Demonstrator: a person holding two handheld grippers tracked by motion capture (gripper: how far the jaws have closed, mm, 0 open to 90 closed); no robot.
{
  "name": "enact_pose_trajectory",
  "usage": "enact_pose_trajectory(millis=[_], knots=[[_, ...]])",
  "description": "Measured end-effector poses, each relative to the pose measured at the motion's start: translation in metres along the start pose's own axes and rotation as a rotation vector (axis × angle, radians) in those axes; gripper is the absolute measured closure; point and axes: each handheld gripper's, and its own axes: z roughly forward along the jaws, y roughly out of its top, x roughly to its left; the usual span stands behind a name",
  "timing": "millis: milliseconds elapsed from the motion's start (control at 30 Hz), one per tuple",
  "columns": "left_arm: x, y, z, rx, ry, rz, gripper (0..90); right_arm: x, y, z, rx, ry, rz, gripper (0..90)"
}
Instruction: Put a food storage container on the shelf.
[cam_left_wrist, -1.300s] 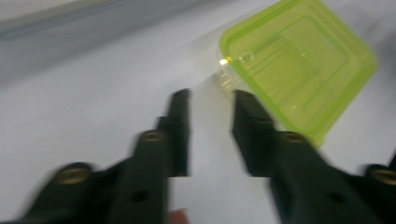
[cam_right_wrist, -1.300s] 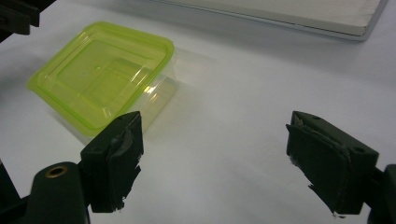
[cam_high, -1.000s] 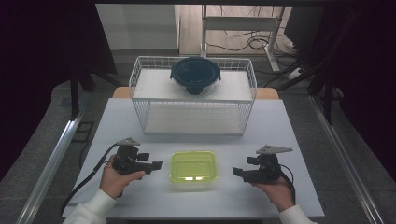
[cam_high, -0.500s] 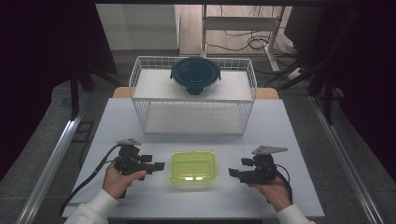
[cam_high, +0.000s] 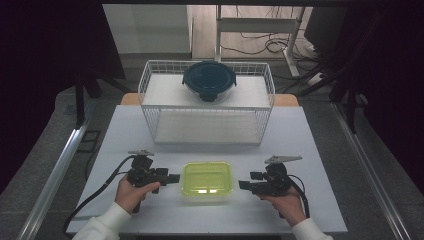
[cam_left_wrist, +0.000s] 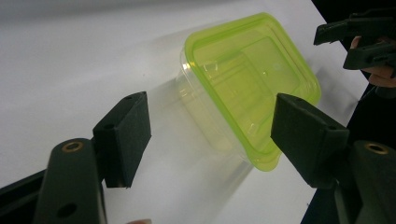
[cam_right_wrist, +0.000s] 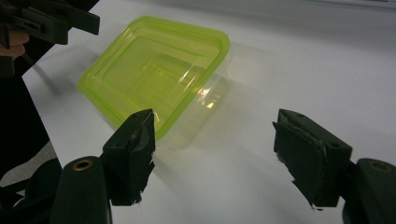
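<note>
- the box (cam_high: 207, 179), a clear tub with a yellow-green lid on it, sits on the near middle of the white table (cam_high: 310, 150), between the two grippers.
- left gripper (cam_high: 170, 178): just left of the box, held level in the person's left hand (cam_high: 131, 192), tips aimed at the box's left side and stopping short of it.
- in the left gripper view the box (cam_left_wrist: 243, 88) lies ahead of the two black pads (cam_left_wrist: 123, 135), nearer the right-hand pad; neither pad touches it. the jaws stand wide and hold nothing, though they have just been closing a little.
- right gripper (cam_high: 245, 184): just right of the box, held level in the right hand (cam_high: 286, 204), tips aimed at the box's right side with a small gap left.
- in the right gripper view the box (cam_right_wrist: 154, 74) lies ahead and toward the left-hand pad (cam_right_wrist: 130, 154); that pad's tip overlaps the box's near edge in the picture, and i cannot tell if it touches. the jaws are apart and grip nothing; they too have just been closing, with only bare table between the pads.
- a cable (cam_high: 95, 195) trails from the left gripper off the near left edge, away from the box.
- beyond the box, at the far side of the table, stands a white wire rack (cam_high: 150, 107), well apart from it.
- on the rack's top shelf, straight behind the box, rests a round bowl (cam_high: 209, 81) with a dark blue lid.
</note>
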Motion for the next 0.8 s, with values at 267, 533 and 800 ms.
enact_pose_trajectory(millis=[267,533,800], knots=[[0.002,-0.001,0.006,-0.007,-0.013,-0.014,30.9,0.003,0.004,0.009,0.002,0.022,0.039,30.5],[0.004,-0.002,0.012,0.007,-0.031,-0.027,30.8,0.006,0.008,0.018,0.019,0.037,0.056,32.6],[0.006,-0.002,0.017,0.018,-0.049,-0.047,30.8,0.010,0.010,0.022,0.017,0.041,0.067,33.6]])
